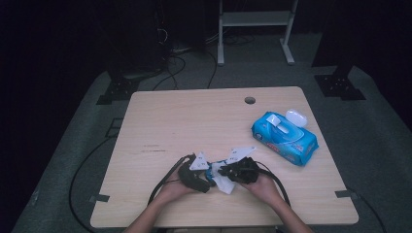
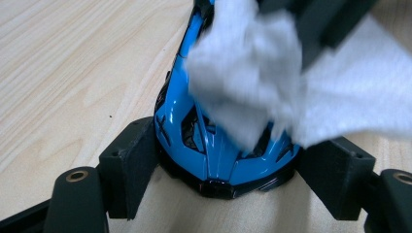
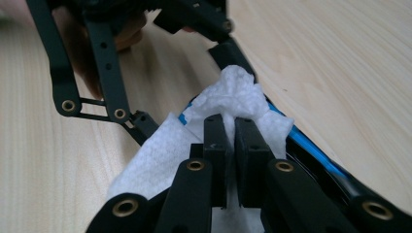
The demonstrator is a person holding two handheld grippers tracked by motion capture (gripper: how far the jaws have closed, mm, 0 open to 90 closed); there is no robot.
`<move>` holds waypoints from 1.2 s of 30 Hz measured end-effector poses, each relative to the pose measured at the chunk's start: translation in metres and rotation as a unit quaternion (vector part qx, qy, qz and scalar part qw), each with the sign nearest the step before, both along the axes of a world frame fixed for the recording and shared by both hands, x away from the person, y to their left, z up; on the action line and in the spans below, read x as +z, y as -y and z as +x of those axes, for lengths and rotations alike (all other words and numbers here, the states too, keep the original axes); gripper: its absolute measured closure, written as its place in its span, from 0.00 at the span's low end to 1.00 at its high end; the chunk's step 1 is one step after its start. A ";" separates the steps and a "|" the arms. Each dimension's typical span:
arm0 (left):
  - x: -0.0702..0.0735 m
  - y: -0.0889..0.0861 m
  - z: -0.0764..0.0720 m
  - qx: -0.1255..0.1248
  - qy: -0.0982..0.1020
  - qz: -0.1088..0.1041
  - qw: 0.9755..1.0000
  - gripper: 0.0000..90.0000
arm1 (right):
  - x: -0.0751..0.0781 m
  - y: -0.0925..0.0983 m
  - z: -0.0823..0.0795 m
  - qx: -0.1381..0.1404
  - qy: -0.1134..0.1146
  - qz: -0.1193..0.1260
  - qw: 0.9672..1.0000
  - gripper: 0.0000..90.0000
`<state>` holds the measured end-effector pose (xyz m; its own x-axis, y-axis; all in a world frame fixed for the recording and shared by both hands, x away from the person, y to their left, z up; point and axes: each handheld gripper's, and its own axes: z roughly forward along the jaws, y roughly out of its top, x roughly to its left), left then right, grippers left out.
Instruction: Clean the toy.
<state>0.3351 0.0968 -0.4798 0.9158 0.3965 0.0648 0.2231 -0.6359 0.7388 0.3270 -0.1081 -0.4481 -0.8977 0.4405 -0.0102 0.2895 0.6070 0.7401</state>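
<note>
Toy car (image 2: pixel 218 155) clamped at near table (image 1: pixel 204 116) edge, wipe (image 3: pixel 233 97) pressed on it.
We see left gripper (image 2: pixel 223 167) jaws gripping the blue car's sides; right gripper (image 3: pixel 231 131) jaws pinch the white wipe shut.

Looks like a lab / recording studio setup, not a home. Light wood table (image 1: pixel 194 121) w/ cable hole (image 1: pixel 249 100) stands alone on grey carpet (image 1: pixel 379 145). Behind the table: dark curtained surroundings, black stand bases (image 1: pixel 338 86) at both far corners, loose cables (image 1: pixel 170 68) on the floor, a white metal frame (image 1: pixel 255 29) further back. Tape marks (image 1: pixel 99 198) at the table's near corners.
</note>
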 end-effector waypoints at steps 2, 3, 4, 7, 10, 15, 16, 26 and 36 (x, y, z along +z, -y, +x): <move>0.000 0.000 0.000 0.000 0.000 0.000 1.000 0.28 | 0.002 -0.004 0.002 0.010 0.004 -0.015 1.000 0.94; 0.000 0.000 0.000 0.000 0.000 0.000 1.000 0.28 | 0.003 -0.003 0.004 0.009 -0.002 -0.015 1.000 0.94; 0.000 0.000 0.000 0.000 -0.001 -0.001 1.000 0.28 | 0.004 -0.002 0.006 0.006 -0.002 -0.014 1.000 0.94; -0.001 0.001 0.001 0.001 -0.004 -0.003 1.000 0.28 | 0.004 0.003 0.007 -0.004 -0.007 -0.004 1.000 0.94; 0.000 0.001 0.001 0.002 -0.004 -0.001 1.000 0.28 | 0.002 -0.002 0.003 -0.007 -0.002 -0.005 1.000 0.94; 0.000 0.001 0.000 0.000 0.003 0.003 1.000 0.28 | -0.002 -0.019 -0.004 0.013 0.006 -0.014 1.000 0.94; 0.000 0.001 0.000 0.000 0.002 0.002 1.000 0.28 | -0.001 -0.019 -0.003 0.014 0.003 -0.015 1.000 0.94; 0.000 0.001 0.001 0.000 -0.002 -0.002 1.000 0.28 | 0.007 0.022 0.001 -0.028 0.002 -0.003 1.000 0.94; 0.000 0.000 0.001 -0.001 0.000 -0.001 1.000 0.28 | 0.002 -0.008 -0.005 0.005 0.015 -0.036 0.999 0.94</move>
